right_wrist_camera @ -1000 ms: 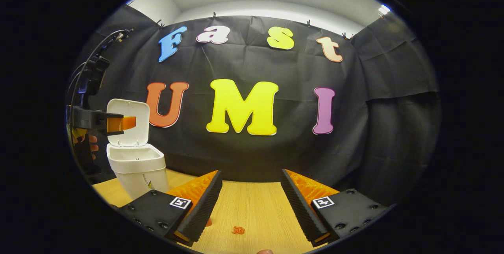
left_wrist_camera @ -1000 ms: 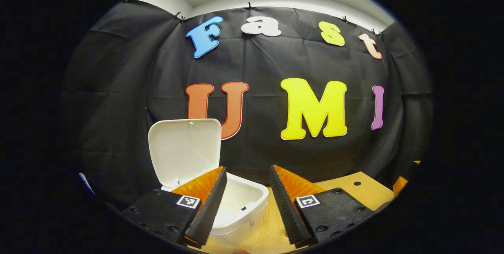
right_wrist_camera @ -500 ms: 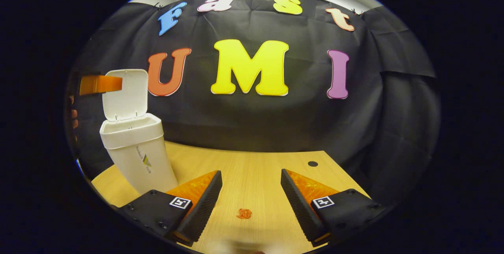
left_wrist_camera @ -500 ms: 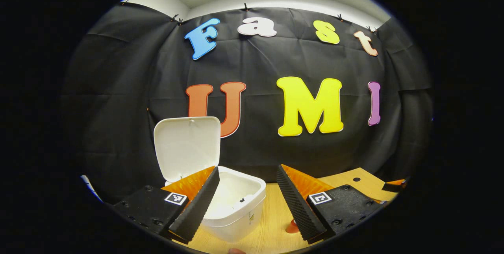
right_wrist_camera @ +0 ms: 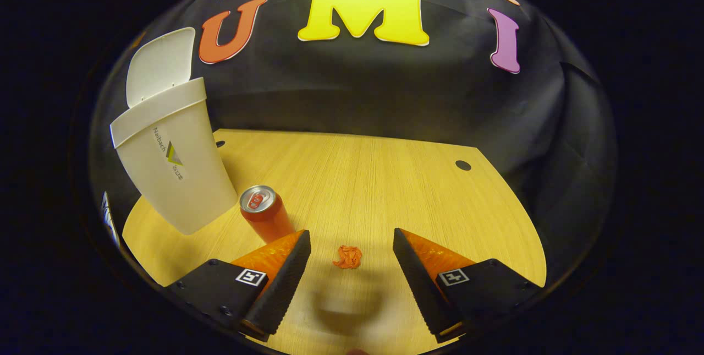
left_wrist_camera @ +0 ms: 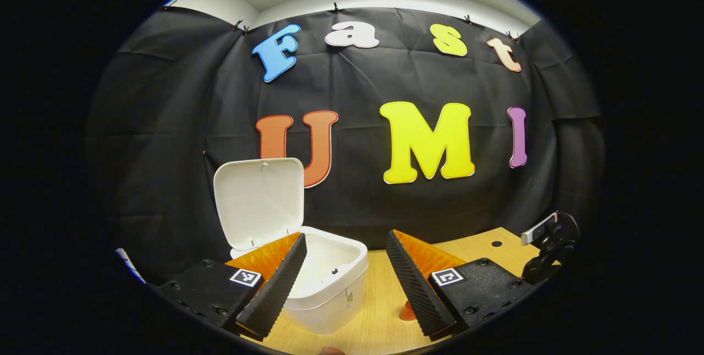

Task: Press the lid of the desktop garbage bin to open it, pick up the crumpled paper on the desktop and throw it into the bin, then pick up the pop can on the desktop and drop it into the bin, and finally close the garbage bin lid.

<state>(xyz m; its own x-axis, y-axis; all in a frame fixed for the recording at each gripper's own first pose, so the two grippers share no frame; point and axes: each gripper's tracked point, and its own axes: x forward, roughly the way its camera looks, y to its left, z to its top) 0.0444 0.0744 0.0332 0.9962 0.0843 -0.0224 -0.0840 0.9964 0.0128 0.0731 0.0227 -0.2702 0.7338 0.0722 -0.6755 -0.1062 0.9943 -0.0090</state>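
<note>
The white garbage bin [right_wrist_camera: 170, 173] stands at the left of the wooden desk with its lid [right_wrist_camera: 159, 63] swung up; in the left gripper view the bin [left_wrist_camera: 330, 289] and its raised lid [left_wrist_camera: 258, 201] sit just beyond my left gripper [left_wrist_camera: 346, 245], which is open and holds nothing. A red pop can [right_wrist_camera: 267, 214] stands upright beside the bin. A small crumpled orange-red paper [right_wrist_camera: 348, 256] lies on the desk between the fingers of my right gripper [right_wrist_camera: 352, 242], a little ahead of the tips. That gripper is open and tilted down over the desk.
The wooden desk [right_wrist_camera: 385, 179] has a round cable hole [right_wrist_camera: 463, 165] at the far right and another near the bin. The black cloth wall closes the back. Part of the right gripper's body [left_wrist_camera: 550, 245] shows at the right edge of the left gripper view.
My right gripper has tipped downward toward the desk, bringing the can and the paper into view between its fingers. The left gripper has barely moved and stays open above the open bin.
</note>
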